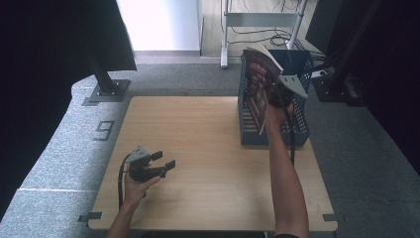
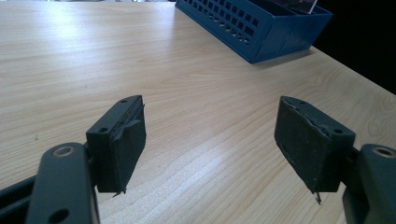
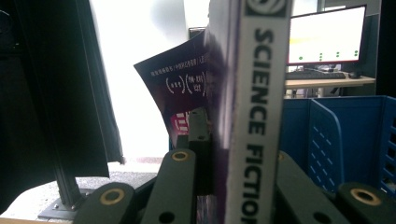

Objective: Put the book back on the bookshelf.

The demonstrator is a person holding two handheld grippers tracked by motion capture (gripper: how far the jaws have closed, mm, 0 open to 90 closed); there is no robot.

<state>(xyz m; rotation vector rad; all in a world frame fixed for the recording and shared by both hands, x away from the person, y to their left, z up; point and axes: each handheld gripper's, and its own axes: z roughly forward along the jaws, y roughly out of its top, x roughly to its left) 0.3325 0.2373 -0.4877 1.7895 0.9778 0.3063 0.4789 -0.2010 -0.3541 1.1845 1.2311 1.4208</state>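
The book (image 1: 258,84) stands upright, tilted, at the near left part of the blue slotted file basket (image 1: 303,130), which sits at the table's far right corner. The right gripper (image 1: 275,94) is clamped on it: in the right gripper view the jaws press both sides of the book (image 3: 243,140) with its white spine facing the camera. That view reads the spine lettering, "SCIENCE FICTION", and a dark purple cover curling away to the left; the high view gives just a dark red-patterned cover and pale page edges at the top. The right gripper view also shows a blue divider (image 3: 322,144) inside the basket, just right of the book.

The left gripper (image 1: 162,162) rests in the person's hand over the near left of the wooden table (image 1: 198,129), well apart from the basket. In the left gripper view its jaws stand wide apart with nothing between them, the bare tabletop (image 2: 196,93) stretching ahead to the basket (image 2: 261,28) at the far edge.
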